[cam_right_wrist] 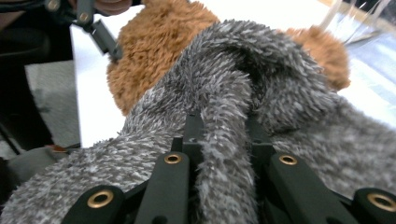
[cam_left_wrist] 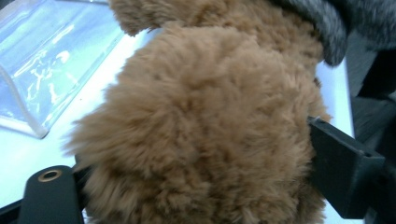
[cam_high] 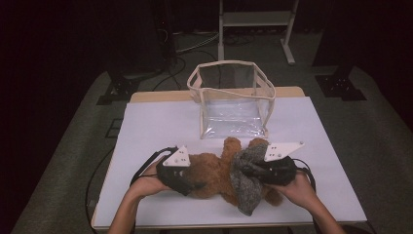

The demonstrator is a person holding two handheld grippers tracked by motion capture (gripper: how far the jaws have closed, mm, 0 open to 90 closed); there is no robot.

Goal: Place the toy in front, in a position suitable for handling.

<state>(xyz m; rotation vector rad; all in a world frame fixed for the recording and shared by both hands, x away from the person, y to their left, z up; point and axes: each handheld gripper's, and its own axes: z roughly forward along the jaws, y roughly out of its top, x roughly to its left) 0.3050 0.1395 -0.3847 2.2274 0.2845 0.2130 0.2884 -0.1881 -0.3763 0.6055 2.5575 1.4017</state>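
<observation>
**Getting the grey knit over the bear**

My right claw [cam_right_wrist: 219, 140] is clamped on a fold of the grey fuzzy garment [cam_high: 246, 180], the fabric pinched tight between both jaws in the right gripper view; my left claw [cam_high: 187, 181] has its jaws standing wide around the brown teddy bear [cam_high: 214, 173], fur bulging between them in the left gripper view, though I cannot tell whether the pads truly press in. The bear lies on the white table [cam_high: 156, 126] near my edge, the garment draped over its right-hand part; the clear plastic bag [cam_high: 234, 97] stands upright just behind it, apart from both.

As I judge it, the step is pulling the knit along the bear's body; to do it well I should steady the bear firmly with the left claw so that it does not slide, draw the pinched fold slowly along the body rather than upward, and keep the fabric from bunching; a hard tug could drag the whole toy.
</observation>
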